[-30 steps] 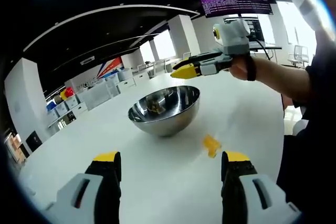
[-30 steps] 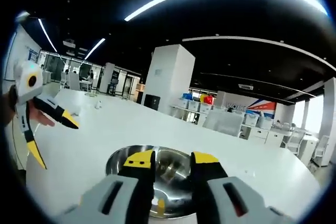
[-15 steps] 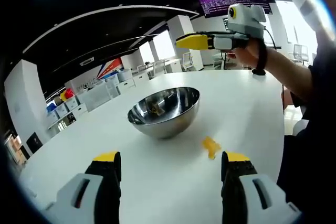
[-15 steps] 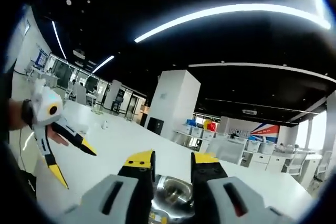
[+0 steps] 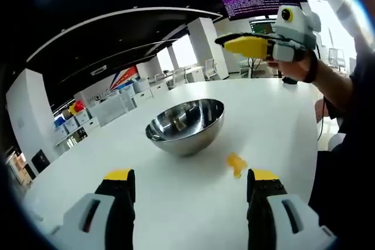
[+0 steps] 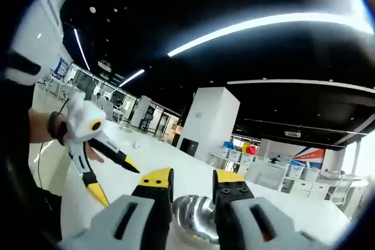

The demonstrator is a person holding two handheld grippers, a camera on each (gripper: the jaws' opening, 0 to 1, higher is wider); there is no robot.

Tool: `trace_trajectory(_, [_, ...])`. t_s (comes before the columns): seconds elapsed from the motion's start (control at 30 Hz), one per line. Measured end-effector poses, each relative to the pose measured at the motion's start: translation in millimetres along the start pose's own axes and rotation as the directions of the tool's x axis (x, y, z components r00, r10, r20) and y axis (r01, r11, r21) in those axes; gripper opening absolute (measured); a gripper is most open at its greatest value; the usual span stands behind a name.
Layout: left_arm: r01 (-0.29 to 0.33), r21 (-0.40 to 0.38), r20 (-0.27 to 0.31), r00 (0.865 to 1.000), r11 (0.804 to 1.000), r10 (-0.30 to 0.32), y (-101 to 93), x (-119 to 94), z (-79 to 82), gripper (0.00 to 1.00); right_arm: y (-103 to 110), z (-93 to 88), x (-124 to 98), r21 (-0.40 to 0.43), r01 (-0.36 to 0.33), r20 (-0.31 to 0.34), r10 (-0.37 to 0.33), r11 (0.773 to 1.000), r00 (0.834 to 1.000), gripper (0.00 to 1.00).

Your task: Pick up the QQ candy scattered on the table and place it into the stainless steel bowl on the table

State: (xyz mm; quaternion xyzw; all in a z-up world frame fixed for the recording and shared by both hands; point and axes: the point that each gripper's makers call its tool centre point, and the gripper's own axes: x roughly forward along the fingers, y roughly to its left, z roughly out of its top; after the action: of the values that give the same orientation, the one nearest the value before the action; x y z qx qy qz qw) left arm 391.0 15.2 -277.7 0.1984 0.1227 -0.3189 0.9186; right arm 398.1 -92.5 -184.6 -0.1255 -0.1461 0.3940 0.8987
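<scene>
My left gripper (image 5: 186, 187) is spread wide and empty, its 2 grey jaws tipped with yellow pads rising over the worktop (image 5: 176, 203). Ahead of it, between the jaws, sits the bowl (image 5: 185, 125): round, polished steel, mirror-bright, with something small and yellowish inside. Nearer, just inside my right jaw, lies 1 candy (image 5: 235, 163), a small glossy orange-yellow lump on the bare surface, apart from the bowl.

My right gripper (image 5: 249, 45) is held up in the air beyond the bowl, gripped by my hand (image 5: 299, 68). In the right gripper view its jaws (image 6: 192, 187) stand nearly together with a narrow gap and nothing between them, the bowl's rim (image 6: 196, 221) low ahead of them; my left gripper (image 6: 111, 171) shows to the left, splayed.

The worktop is smooth, matte white and broad. The room is a large office: black ceiling with long light strips, white pillars, white cabinets with coloured bins, a screen of purple text.
</scene>
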Motion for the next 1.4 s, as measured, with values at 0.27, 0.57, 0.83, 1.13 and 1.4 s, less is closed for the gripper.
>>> trace_trajectory(0.27, [0.002,0.003,-0.004,1.0,1.0,-0.002,-8.2,-4.3,-6.1,0.78,37.8,-83.6,-12.3,0.221,0.035,-0.198,0.009,0.975,0.98,0.16])
trace_trajectory(0.57, [0.011,-0.003,-0.017,1.0,1.0,-0.011,-20.5,-13.0,-16.9,0.78,68.5,-134.4,-17.1,0.303,0.053,-0.331,0.053,0.951,0.942,0.15])
trace_trajectory(0.83, [0.011,-0.008,-0.017,1.0,1.0,-0.011,-26.7,-16.7,-20.1,0.78,69.5,-155.5,-16.4,0.318,0.066,-0.392,0.068,0.946,0.917,0.12])
trace_trajectory(1.13, [0.02,-0.01,-0.017,1.0,1.0,-0.02,-32.1,-16.6,-20.7,0.78,74.3,-168.1,-13.9,0.327,0.057,-0.426,0.093,0.943,0.9,0.12])
trace_trajectory(1.4, [0.023,-0.011,-0.012,1.0,1.0,-0.023,-32.0,-14.7,-18.9,0.78,68.4,-176.1,-11.8,0.312,0.073,-0.449,0.079,0.947,0.89,0.12])
